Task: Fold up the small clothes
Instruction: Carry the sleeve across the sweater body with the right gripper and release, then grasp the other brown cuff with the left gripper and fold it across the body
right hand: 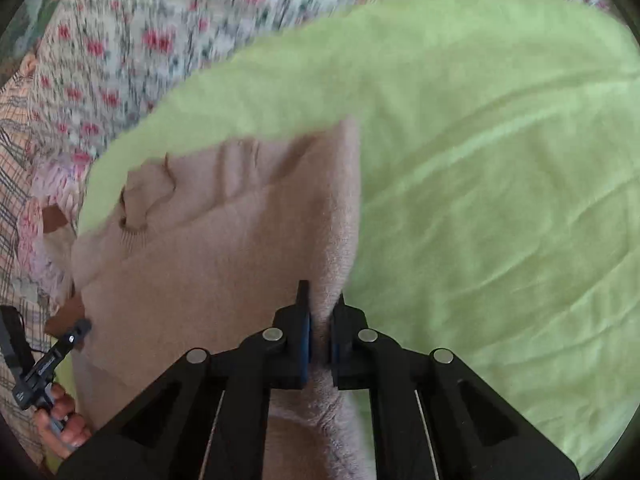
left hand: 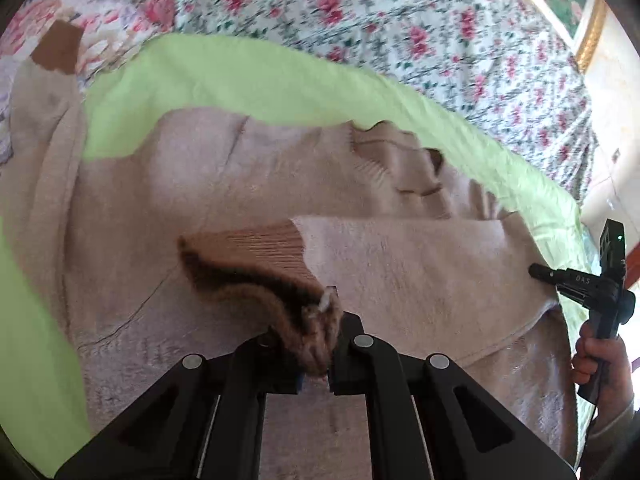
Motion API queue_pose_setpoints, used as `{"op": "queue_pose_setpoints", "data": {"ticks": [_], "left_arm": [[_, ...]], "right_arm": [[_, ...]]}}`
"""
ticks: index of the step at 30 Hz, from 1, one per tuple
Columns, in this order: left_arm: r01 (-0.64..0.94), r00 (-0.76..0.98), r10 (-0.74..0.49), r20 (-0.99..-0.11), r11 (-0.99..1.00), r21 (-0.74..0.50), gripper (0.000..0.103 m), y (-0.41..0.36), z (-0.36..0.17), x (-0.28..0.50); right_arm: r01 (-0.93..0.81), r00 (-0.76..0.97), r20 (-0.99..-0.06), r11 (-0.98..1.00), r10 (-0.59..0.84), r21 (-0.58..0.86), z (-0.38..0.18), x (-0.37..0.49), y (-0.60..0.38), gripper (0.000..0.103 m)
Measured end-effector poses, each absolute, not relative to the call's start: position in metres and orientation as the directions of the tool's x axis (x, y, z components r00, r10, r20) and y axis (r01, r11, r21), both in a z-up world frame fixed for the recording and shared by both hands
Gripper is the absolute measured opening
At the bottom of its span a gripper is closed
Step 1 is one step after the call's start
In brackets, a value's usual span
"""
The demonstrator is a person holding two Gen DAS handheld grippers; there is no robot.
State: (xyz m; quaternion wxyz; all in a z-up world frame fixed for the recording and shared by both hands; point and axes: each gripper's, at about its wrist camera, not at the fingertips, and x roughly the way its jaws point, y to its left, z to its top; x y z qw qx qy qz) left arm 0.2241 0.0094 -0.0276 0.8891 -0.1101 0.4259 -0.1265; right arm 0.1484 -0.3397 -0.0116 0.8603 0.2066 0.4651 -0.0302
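Covering the upper part of both frames, a floral bedspread (left hand: 400, 20) lies under a lime-green blanket (left hand: 224, 76), which fills the right half of the right wrist view and arcs across the middle of the left wrist view; on the blanket, filling the centre of the left wrist view and the lower left of the right wrist view, lies a beige sweater (left hand: 168, 216), its collar (left hand: 404, 160) toward the top of the frame and one sleeve (left hand: 420, 264) folded across the body; the second sleeve (left hand: 44, 120) runs up the left edge of the left wrist view, its brown cuff (left hand: 58, 50) resting on the bedspread at upper left; a plaid cloth (right hand: 16, 168) shows at the left edge of the right wrist view; at the bottom centre of the left wrist view, the left gripper (left hand: 320, 344) is clamped on the brown cuff (left hand: 256, 256) of the folded sleeve, the knit bunched between its jaws; at the bottom centre of the right wrist view, the right gripper (right hand: 320, 320) pinches the sweater's right-hand edge, a ridge of beige fabric pressed between its blue-padded fingers (right hand: 306, 340); each tool appears small at the edge of the other's view, held in a bare hand (left hand: 600, 364).
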Motion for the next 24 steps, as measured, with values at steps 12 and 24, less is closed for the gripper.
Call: {"op": "queue_pose_setpoints", "data": {"ticks": [12,24], "left_arm": [[0.109,0.579,-0.289,-0.762,0.954,-0.279,0.013,0.020,-0.041,0.220],[-0.012,0.654,-0.151,-0.741,0.978,-0.209,0.032,0.094,-0.002,0.210]], "right_arm": [[0.171,0.599,-0.780,0.923,0.180,0.344,0.003,0.121,-0.301,0.049],[0.094,0.603,-0.749,0.908,0.275,0.409,0.011,0.090,-0.256,0.053]]}}
